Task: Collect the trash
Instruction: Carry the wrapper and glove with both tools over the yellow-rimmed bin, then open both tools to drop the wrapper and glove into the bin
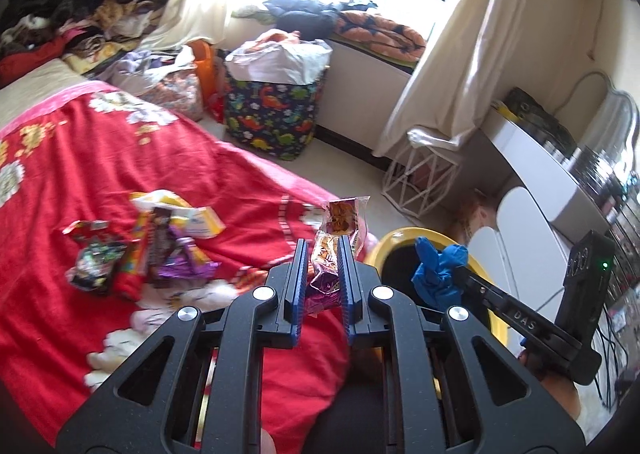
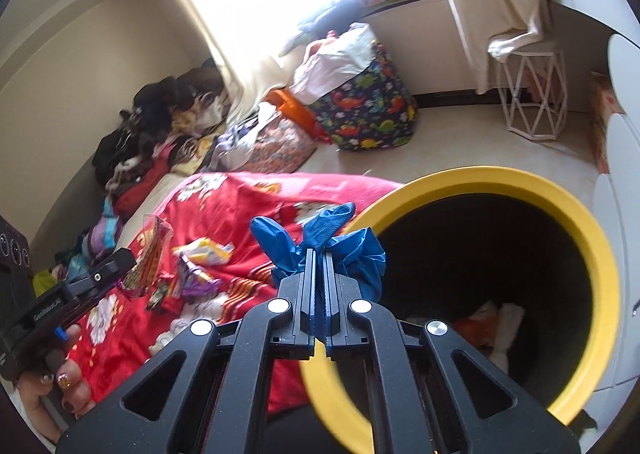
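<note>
1. The right gripper (image 2: pixel 320 254) is clamped on a crumpled blue glove (image 2: pixel 340 246); its jaws are pressed together with the blue material bunched out beyond and to both sides of the tips.
2. The left gripper (image 1: pixel 323 250) is clamped on a snack wrapper (image 1: pixel 334 242), which stands up between the blue pads with its long axis along the fingers, the orange top poking past the tips.
3. The bin (image 2: pixel 532 189), yellow-rimmed and black inside, stands beside the bed (image 2: pixel 224 189). From the right gripper its mouth lies just right of and below the glove, with the glove at the near-left edge of the rim. A little trash already lies at the bottom.
4. From the left gripper the bin (image 1: pixel 404 234) lies to the right, past the bed's edge, with the right gripper (image 1: pixel 460 274) between.
5. The right hand is nearer the opening, so the glove looks likely to drop first; it likely needs a short carry right over the mouth.
6. More wrappers (image 1: pixel 160 242) lie in a loose heap on the bed, well left of the left gripper.
</note>
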`<action>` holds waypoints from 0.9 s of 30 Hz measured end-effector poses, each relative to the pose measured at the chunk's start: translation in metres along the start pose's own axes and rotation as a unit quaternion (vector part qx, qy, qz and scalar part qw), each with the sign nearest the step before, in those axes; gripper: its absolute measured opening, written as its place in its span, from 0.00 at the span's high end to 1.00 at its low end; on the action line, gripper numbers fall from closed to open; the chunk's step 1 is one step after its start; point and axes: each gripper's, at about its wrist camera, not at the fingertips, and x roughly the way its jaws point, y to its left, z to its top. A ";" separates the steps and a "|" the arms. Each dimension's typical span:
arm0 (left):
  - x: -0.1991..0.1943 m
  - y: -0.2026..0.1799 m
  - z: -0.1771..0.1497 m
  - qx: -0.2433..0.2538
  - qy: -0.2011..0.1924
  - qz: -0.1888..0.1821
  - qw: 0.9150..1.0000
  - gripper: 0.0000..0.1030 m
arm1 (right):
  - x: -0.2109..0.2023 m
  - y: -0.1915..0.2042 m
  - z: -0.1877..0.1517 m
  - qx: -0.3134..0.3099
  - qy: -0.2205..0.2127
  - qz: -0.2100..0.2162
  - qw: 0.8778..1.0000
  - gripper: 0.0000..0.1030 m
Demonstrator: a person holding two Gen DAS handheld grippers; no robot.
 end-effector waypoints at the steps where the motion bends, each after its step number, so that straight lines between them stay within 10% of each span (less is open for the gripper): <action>1: 0.004 -0.008 0.000 0.006 0.001 -0.006 1.000 0.90 | -0.004 -0.006 0.001 0.005 -0.004 -0.006 1.000 0.97; 24: 0.060 -0.099 -0.027 0.072 0.074 -0.094 0.990 0.89 | -0.042 -0.084 0.004 0.086 -0.044 -0.068 0.993 0.94; 27: 0.068 -0.101 -0.031 0.069 0.084 -0.098 0.989 0.66 | -0.046 -0.091 0.005 0.102 -0.049 -0.070 0.991 0.76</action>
